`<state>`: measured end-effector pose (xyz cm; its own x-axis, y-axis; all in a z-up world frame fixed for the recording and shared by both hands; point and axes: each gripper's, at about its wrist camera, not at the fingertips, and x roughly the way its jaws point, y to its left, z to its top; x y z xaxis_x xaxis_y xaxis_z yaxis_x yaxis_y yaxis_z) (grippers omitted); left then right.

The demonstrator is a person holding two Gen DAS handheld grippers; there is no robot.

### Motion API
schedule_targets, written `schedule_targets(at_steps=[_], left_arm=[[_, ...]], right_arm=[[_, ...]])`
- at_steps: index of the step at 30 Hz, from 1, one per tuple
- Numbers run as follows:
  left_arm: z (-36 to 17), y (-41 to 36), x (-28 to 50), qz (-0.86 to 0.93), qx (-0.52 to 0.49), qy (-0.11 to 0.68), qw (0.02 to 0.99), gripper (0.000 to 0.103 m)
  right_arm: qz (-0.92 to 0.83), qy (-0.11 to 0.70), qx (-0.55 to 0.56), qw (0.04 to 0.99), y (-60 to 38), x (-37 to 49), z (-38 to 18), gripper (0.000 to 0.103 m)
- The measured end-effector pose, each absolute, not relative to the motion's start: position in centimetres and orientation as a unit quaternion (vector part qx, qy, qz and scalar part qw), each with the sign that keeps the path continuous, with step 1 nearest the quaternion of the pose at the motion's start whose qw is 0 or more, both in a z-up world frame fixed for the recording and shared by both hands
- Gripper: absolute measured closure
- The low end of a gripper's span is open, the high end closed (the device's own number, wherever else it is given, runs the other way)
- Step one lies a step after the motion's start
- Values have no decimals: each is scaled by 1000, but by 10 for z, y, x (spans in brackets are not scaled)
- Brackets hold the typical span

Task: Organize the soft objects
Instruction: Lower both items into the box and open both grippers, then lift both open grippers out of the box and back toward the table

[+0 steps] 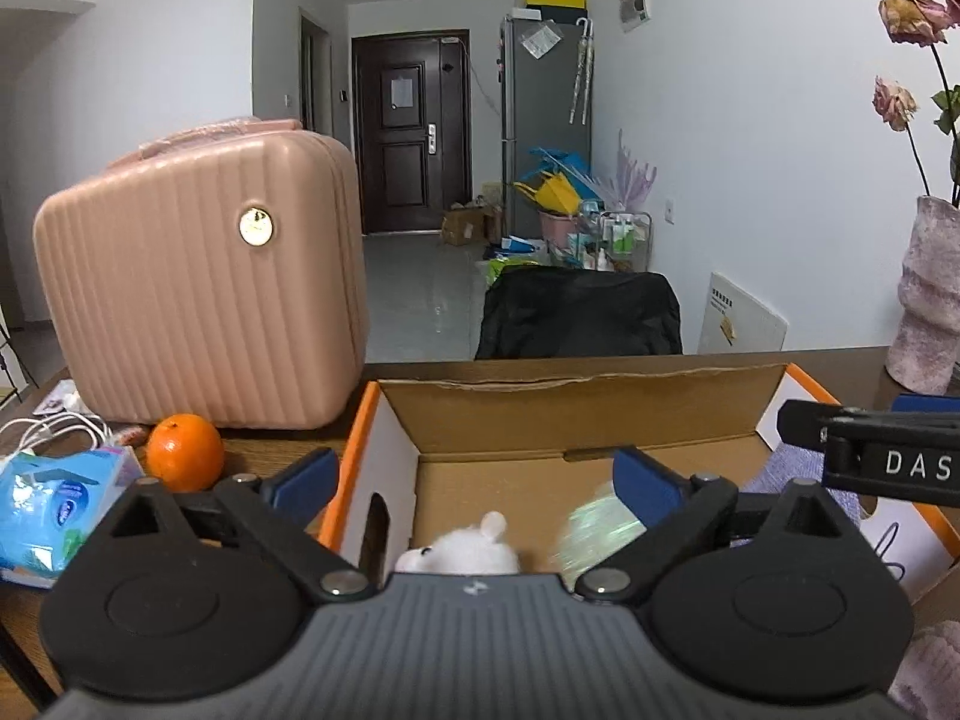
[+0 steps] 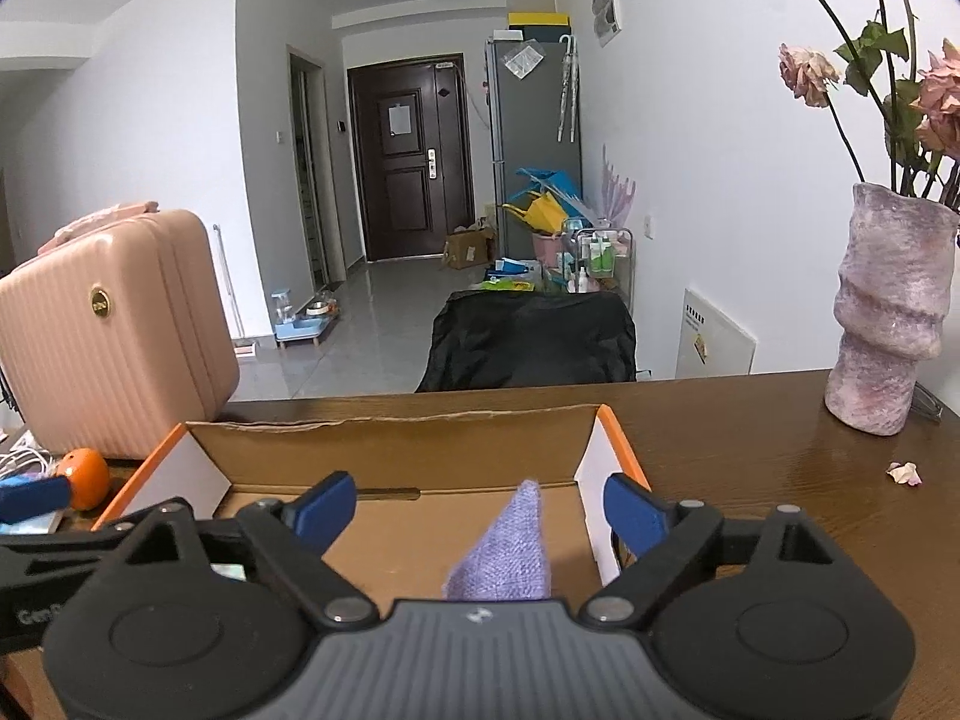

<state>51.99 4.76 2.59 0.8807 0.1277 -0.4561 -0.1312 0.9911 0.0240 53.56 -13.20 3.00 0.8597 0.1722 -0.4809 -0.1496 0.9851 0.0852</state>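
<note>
Both grippers, left (image 1: 474, 468) and right (image 2: 480, 504), show fingers spread, pinching nothing. White plush toy (image 1: 465, 549) and purple knit cloth (image 2: 504, 552) lie between them inside the cardboard box (image 2: 390, 444). Probably nearly done; pink fabric (image 1: 936, 660) outside may remain.

Both views are evenly lit by soft, cool, diffuse light; no lamp or window is in frame. Shadows are faint. The wooden table (image 2: 750, 438) carries a dull sheen near the vase (image 2: 888, 312), and the floor tiles (image 2: 384, 324) reflect pale light. Fisheye distortion bows the walls and darkens the top corners. A greenish object (image 1: 591, 531) in the box (image 1: 576, 414) is motion-blurred; the rest is sharp.
</note>
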Motion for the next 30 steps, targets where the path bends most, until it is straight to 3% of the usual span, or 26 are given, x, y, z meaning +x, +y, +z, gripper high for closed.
schedule_targets(at_steps=[16, 30], left_arm=[[31, 56, 518, 78, -26, 246, 966, 0], [35, 61, 510, 80, -30, 246, 965, 0]], right_arm=[[87, 243, 22, 966, -135, 525, 37, 3], [98, 235, 15, 967, -142, 510, 40, 0]])
